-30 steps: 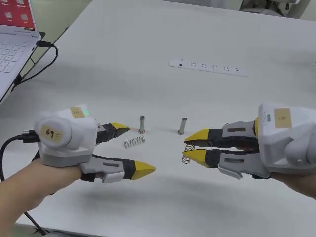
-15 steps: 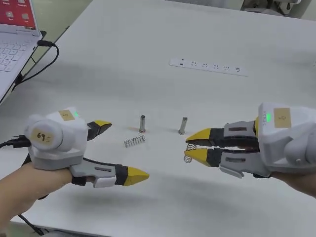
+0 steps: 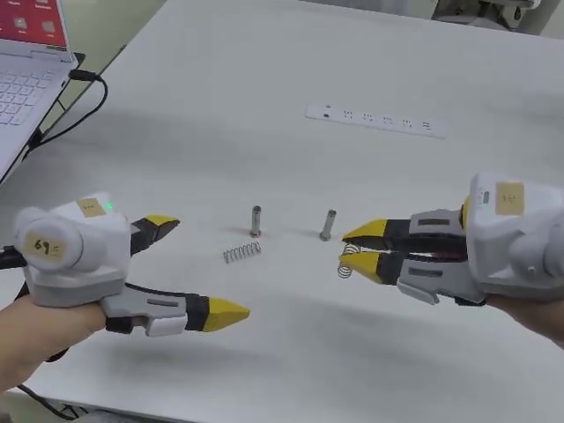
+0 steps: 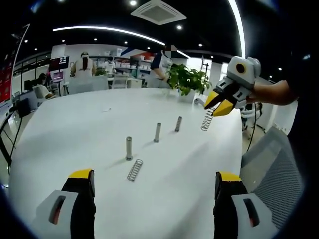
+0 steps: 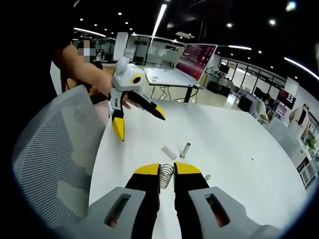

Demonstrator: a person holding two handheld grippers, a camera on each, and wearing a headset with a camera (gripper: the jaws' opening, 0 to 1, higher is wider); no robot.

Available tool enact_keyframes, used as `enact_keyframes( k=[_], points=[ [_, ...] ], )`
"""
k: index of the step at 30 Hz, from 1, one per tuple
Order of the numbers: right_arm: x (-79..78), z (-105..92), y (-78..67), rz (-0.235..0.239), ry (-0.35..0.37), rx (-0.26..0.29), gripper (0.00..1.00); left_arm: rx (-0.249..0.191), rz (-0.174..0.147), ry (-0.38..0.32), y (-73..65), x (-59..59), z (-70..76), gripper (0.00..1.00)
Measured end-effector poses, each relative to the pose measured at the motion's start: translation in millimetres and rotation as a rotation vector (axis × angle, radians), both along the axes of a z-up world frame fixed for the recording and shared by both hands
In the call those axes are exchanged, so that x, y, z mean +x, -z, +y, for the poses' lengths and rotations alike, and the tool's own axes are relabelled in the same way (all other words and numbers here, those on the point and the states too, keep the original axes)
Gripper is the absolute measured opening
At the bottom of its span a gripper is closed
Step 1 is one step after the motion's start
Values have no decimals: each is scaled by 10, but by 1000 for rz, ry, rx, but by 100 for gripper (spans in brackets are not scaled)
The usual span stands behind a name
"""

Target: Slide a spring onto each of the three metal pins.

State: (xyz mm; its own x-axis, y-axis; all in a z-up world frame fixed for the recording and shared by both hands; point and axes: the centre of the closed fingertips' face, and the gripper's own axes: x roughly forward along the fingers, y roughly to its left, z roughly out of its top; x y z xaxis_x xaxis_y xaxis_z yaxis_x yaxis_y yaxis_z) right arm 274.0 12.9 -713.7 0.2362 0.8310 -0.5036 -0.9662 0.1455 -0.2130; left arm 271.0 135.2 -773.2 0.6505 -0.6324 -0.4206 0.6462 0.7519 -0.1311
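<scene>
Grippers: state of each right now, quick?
Left gripper: open, holding nothing.
Right gripper: shut on a spring.

the laptop (image 3: 25, 53) runs off the left and top edges of the head view, so just a corner of screen and keys shows. the right tool (image 3: 345, 248) is clamped on a spring (image 3: 344, 270), and its yellow tips cover most of the coils. in the right gripper view the spring's lower end is lost between the jaws. on the table (image 3: 220, 115) beside them, a small grey bit (image 5: 207, 177) is too tiny to name. the hand behind the right tool is cut by the right edge.
</scene>
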Motion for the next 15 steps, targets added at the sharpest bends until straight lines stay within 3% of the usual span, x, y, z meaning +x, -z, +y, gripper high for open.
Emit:
enact_keyframes(
  k=[15],
  points=[
    [449,58,64,-3,56,-8,7,-1,0,-6,-17,-10,37,98]
  ],
)
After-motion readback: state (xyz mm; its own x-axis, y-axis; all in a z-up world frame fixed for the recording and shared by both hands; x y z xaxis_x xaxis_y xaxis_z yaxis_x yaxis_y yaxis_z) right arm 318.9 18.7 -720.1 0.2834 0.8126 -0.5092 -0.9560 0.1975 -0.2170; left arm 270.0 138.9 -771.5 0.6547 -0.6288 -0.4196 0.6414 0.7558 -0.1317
